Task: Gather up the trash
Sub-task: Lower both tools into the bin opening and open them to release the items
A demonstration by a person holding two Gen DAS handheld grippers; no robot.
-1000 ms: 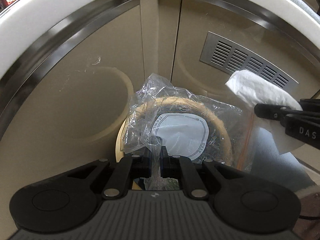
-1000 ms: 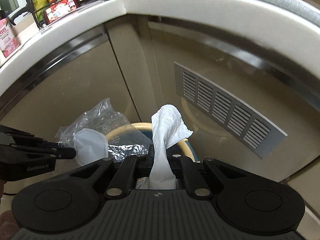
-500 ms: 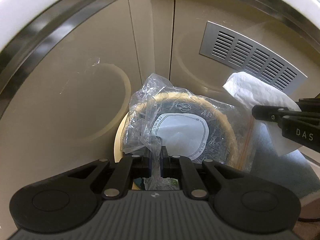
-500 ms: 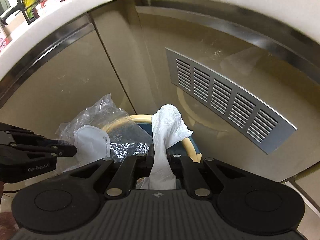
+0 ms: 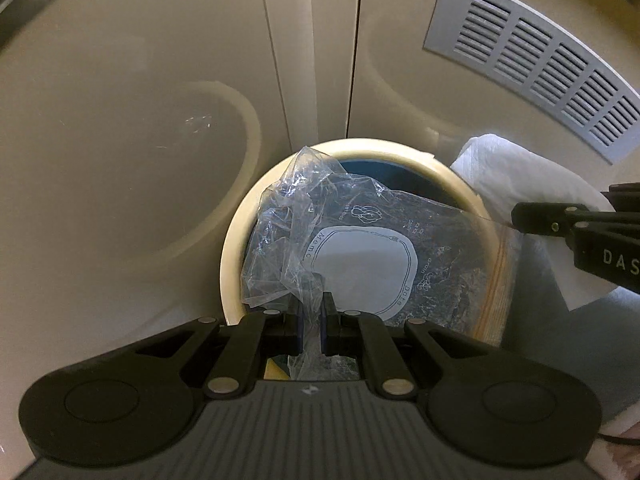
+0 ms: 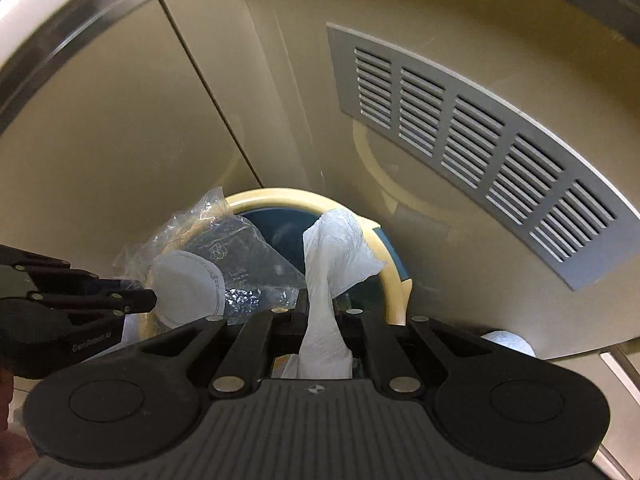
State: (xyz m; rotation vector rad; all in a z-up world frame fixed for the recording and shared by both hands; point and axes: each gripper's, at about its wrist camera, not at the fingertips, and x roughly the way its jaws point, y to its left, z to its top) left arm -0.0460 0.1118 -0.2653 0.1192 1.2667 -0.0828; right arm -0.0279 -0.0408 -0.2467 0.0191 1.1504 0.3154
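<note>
Cabinet: beige doors with a grey vent behind the bin.
Bin: round, cream rim, dark inside.
Plastic bag: clear, over the bin mouth, pinched by the left gripper.
Tissue: white, above the bin, clamped in the right gripper.

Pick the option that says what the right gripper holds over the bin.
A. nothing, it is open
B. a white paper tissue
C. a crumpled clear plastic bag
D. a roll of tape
B: in the right wrist view the right gripper is shut on the white paper tissue, which stands up between its fingers above the cream-rimmed bin; the clear plastic bag is in the left gripper.
</note>
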